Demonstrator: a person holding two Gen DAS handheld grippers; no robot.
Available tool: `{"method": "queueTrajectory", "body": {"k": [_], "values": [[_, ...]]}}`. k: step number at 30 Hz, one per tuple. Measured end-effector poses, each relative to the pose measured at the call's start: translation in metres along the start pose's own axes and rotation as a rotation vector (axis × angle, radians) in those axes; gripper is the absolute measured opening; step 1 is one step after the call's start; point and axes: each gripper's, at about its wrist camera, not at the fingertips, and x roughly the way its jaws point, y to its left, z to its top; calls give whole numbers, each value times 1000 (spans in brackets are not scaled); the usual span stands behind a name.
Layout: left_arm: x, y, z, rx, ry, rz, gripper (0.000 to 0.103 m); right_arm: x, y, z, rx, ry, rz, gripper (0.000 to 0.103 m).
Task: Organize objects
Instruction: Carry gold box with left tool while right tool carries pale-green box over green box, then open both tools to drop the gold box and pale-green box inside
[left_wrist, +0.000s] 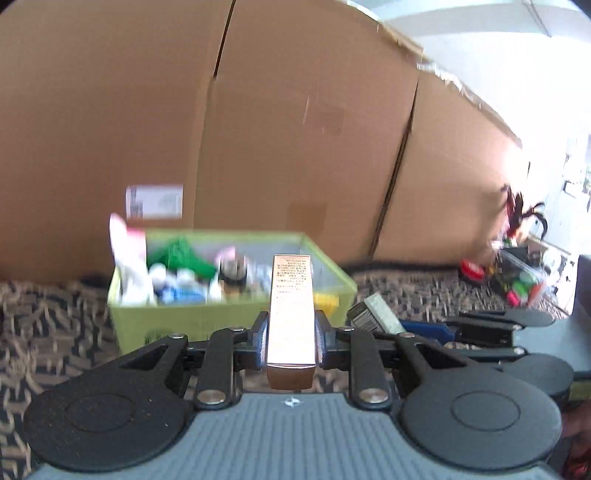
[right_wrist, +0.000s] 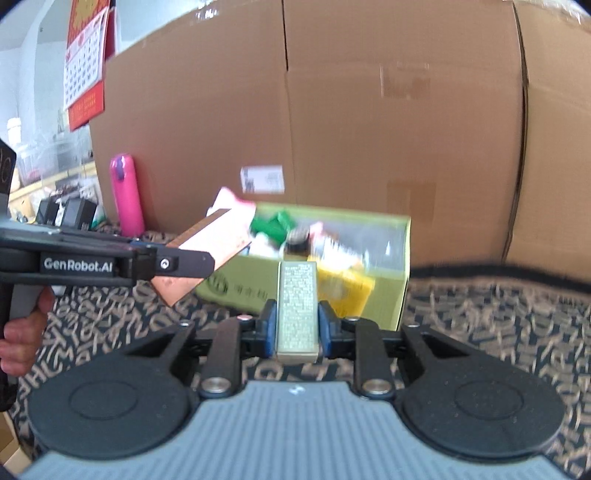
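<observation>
A copper carton (left_wrist: 290, 317) is clamped between the closed-in fingers of the left gripper (left_wrist: 291, 341); a pale green carton (right_wrist: 297, 310) is likewise pinched by the right gripper (right_wrist: 297, 326). A green box (left_wrist: 192, 321) stands at 12 o'clock on patterned cloth (right_wrist: 498, 317), backed by cardboard (left_wrist: 295, 129). Its contents are blurred.

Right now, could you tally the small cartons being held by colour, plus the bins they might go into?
Copper carton: 1, in the left gripper
Pale green carton: 1, in the right gripper
Green bin: 1
Total: 3
</observation>
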Motion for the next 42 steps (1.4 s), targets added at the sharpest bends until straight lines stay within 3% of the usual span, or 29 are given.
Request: {"method": "queueTrajectory", "body": {"k": [7,12,23,26,27,28,29,31,32,42], "values": [[38,3,47,15,-31,39,25,36,-18,38,-19,-53,-38,23],[74,21,69,-27,-24,57,25,74,-37,55,-8,-71,-55,23],[145,60,79,-96,34,105,25,154,-71,65,30,-22,-63,23],[150,62,75,-73,-8,128,29,170,-72,61,15,7,-52,24],[149,63,73,-68,-33,141,57,175,-71,58,-2,15,-46,27],[148,63,72,-73,-43,158,76,177,-70,55,-21,19,-47,46],[145,65,70,-84,-53,175,98,177,-69,53,-35,11,-53,73],[138,67,65,-89,-87,189,98,166,-63,44,-64,-41,-59,100],[136,68,63,-87,-86,187,98,162,-62,41,-75,-61,-58,103],[110,56,59,-71,-89,229,98,144,-57,38,-47,-47,-72,103]]}}
